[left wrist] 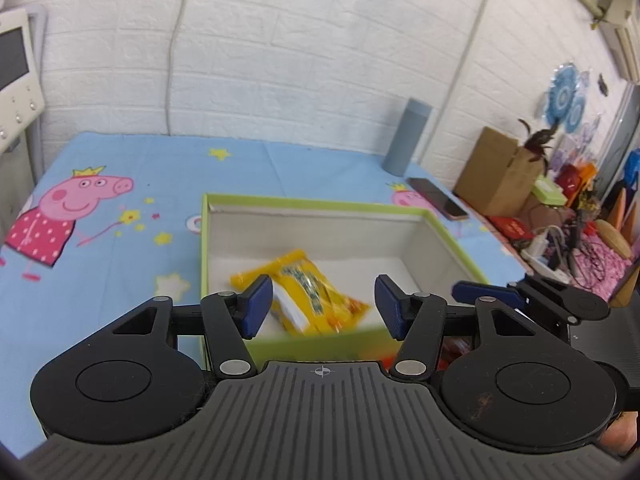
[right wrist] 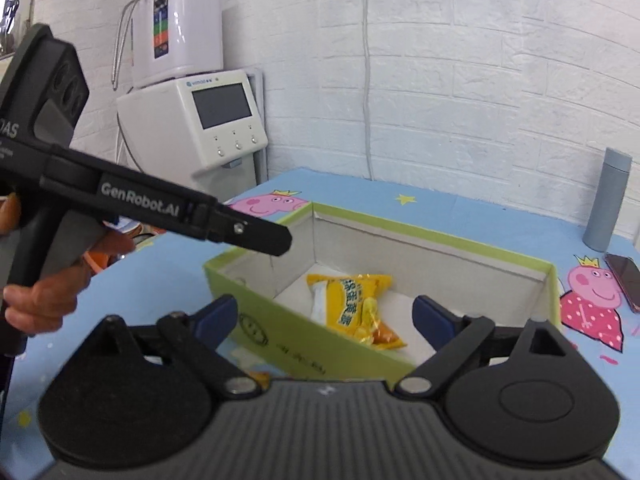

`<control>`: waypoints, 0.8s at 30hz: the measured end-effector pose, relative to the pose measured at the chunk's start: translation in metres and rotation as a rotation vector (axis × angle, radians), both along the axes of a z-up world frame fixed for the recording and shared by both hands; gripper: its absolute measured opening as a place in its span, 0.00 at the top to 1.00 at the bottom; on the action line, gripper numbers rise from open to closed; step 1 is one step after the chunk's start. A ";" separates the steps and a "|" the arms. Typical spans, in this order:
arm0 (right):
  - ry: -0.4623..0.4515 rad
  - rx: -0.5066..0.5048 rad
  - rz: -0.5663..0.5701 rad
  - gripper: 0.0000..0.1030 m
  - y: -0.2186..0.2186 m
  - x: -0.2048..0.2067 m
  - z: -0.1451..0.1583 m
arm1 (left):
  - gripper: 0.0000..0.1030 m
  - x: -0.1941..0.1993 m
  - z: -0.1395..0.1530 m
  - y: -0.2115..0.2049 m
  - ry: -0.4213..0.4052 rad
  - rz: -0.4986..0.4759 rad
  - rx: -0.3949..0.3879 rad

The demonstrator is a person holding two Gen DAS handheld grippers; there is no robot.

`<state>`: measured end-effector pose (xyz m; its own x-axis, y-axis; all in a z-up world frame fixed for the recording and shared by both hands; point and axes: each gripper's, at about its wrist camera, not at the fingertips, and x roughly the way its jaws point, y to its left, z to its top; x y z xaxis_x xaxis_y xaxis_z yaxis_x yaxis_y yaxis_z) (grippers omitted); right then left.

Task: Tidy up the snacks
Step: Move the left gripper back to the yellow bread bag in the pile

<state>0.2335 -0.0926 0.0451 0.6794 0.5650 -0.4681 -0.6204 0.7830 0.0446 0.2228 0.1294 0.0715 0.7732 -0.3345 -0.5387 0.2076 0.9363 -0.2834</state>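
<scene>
Left claw (left wrist: 322, 306): blue pads spread wide, nothing between them. It hangs over the near wall of the green-rimmed box (left wrist: 328, 205), pointing down into it. The left claw also shows in the right wrist view (right wrist: 276, 240), coming in from the left with the person's left hand (right wrist: 40, 288) on its grip, its tip over the box's left corner.

Right claw (right wrist: 325, 320): pads spread wide as well, holding nothing, poised above the near wall of the same green-rimmed box (right wrist: 432, 229). From the left wrist view the right claw (left wrist: 486, 293) shows only side-on, just past the box's right near corner.

Yellow snack packet (left wrist: 304, 294): lies flat on the white floor of the box, toward the near side, touching neither claw. In the right wrist view the yellow snack packet (right wrist: 354, 304) shows printed characters down its face and a crimped end.

The box sits on a table covered with a blue Peppa Pig cloth (left wrist: 120, 200). Behind the box at the far right stand a grey cylindrical flask (left wrist: 406, 136) and, just beside it, a dark phone (left wrist: 438, 199) lying flat. A white water dispenser (right wrist: 200, 120) with a screen stands off the table's left end, against the white brick wall (left wrist: 300, 48).
</scene>
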 end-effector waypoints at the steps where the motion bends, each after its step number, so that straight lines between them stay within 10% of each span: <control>1: -0.001 0.012 -0.007 0.09 -0.008 -0.018 -0.001 | 0.55 -0.015 -0.001 0.000 -0.005 -0.006 -0.005; 11: 0.197 0.067 -0.065 0.09 -0.037 -0.154 -0.062 | 0.57 -0.160 -0.050 -0.036 0.086 -0.087 -0.088; 24: 0.143 -0.046 0.024 0.09 -0.008 -0.166 -0.081 | 0.61 -0.167 -0.085 -0.058 0.194 0.002 -0.076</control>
<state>0.0679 -0.1003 -0.0355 0.5907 0.5563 -0.5845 -0.6291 0.7711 0.0981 0.0562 0.0710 -0.0137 0.6579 -0.3782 -0.6513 0.1402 0.9112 -0.3875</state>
